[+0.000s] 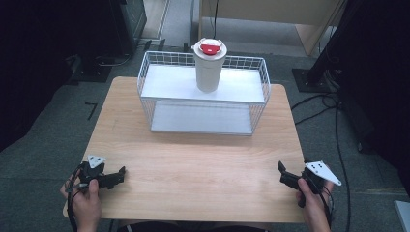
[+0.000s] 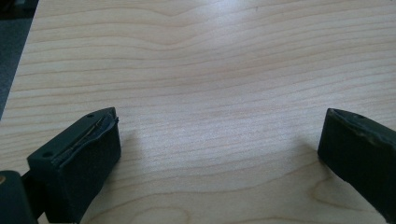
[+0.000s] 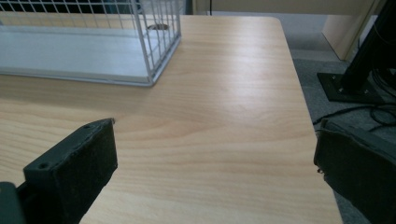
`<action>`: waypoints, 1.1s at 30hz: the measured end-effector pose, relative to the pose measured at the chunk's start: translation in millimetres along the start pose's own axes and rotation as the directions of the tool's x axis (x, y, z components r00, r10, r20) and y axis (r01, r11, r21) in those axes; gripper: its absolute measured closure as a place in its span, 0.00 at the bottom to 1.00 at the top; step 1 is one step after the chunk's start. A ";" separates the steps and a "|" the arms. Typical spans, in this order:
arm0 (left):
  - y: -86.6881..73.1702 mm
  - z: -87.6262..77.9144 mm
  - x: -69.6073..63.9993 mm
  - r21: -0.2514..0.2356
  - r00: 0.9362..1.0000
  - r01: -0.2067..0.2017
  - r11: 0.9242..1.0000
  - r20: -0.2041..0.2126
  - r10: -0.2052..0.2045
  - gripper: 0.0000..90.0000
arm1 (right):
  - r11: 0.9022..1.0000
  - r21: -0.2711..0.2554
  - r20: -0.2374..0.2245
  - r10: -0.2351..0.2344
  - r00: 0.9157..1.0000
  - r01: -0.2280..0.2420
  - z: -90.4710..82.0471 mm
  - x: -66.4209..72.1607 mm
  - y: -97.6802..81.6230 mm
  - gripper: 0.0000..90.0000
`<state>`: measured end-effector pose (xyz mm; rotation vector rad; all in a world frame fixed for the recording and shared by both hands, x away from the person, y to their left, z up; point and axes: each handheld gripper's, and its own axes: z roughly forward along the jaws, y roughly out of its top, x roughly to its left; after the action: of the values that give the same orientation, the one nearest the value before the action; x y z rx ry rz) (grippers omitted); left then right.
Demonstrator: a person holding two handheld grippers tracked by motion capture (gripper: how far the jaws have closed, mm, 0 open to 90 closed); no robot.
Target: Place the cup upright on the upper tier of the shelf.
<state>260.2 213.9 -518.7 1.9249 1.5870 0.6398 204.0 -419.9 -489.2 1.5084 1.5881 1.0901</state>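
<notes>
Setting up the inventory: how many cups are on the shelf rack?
1: a white cup with a red lid stands on the upper shelf of the wire rack, near its middle.

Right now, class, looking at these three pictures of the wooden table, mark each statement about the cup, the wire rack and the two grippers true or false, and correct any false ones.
1. The white cup with a red lid stands upright on the top shelf of the white wire rack. True.
2. The left gripper grips the cup. False: its jaws are open over bare light wooden table.
3. The right gripper is open. True.
4. The cup lies on its side. False: it is upright.
</notes>
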 end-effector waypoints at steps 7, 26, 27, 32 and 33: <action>0.0 0.0 0.0 0.000 1.000 0.000 1.000 0.000 0.000 0.00 | 1.000 0.027 0.028 0.010 1.000 -0.011 -5.8 -12.4 -10.7 0.00; 0.0 0.0 0.0 0.000 1.000 0.000 1.000 0.000 0.000 0.00 | 0.982 0.188 0.096 -0.039 0.995 0.020 -5.3 -23.8 -36.2 0.00; 0.0 0.0 0.0 0.000 1.000 0.000 1.000 0.000 0.000 0.00 | 0.978 0.209 0.095 -0.036 0.995 0.016 -4.0 -23.1 -36.2 0.00; 0.0 0.0 0.0 0.000 1.000 0.000 1.000 0.000 0.000 0.00 | 0.962 0.269 0.087 -0.070 0.994 0.044 -0.3 -20.1 -37.0 0.00; -0.1 0.1 0.0 -0.001 1.000 0.001 1.000 0.000 -0.001 0.00 | 0.957 0.286 0.079 -0.082 0.993 0.056 0.6 -18.9 -37.3 0.00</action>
<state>260.2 213.9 -518.8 1.9235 1.5868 0.6404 190.6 -437.7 -524.6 1.6470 1.7769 0.7673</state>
